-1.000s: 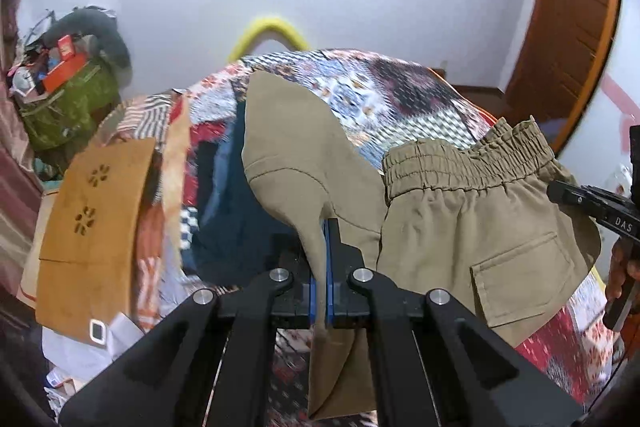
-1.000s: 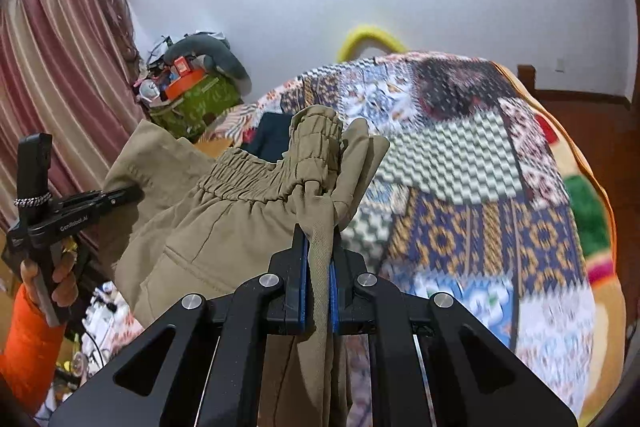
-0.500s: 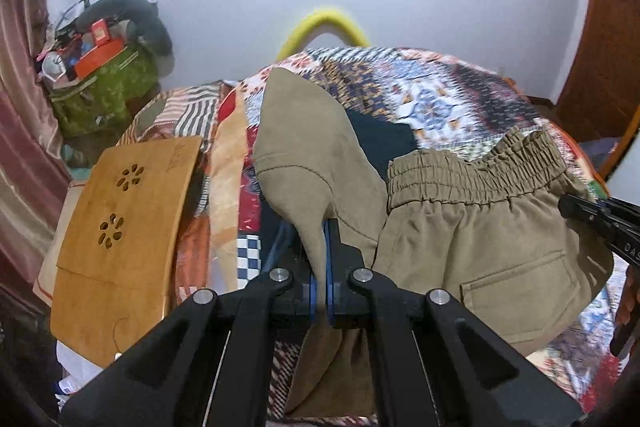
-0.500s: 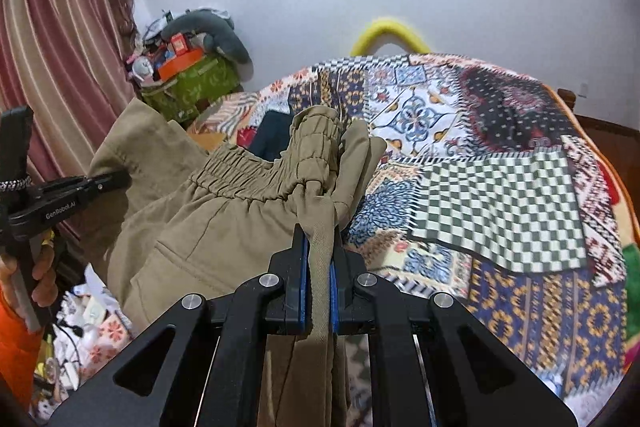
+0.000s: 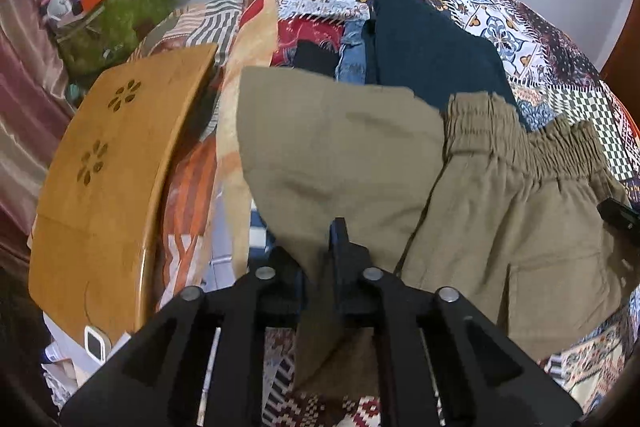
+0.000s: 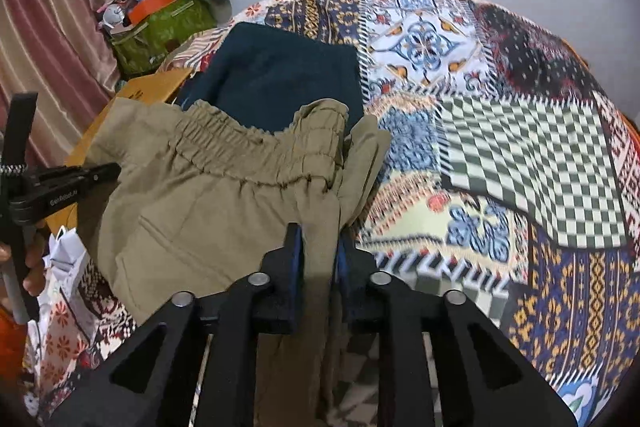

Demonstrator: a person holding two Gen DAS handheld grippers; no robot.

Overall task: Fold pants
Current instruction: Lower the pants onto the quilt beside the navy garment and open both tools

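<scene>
The pants (image 5: 500, 227) now hang lower, close over the bed (image 6: 520, 147), no longer held high. My left fingers (image 5: 320, 247) and right fingers (image 6: 318, 247) each pinch khaki cloth tight, so laying it flat seems next.

matt khaki cloth pants (image 5: 360, 155), smooth wooden board (image 5: 108, 171), patterned cotton quilt (image 6: 500, 131).

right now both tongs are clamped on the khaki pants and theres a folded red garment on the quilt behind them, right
Not quite: the folded garment behind is dark teal, not red, as the right wrist view shows. The rest holds: the left tongs and right tongs are both clamped on the khaki pants, over the quilt.
</scene>
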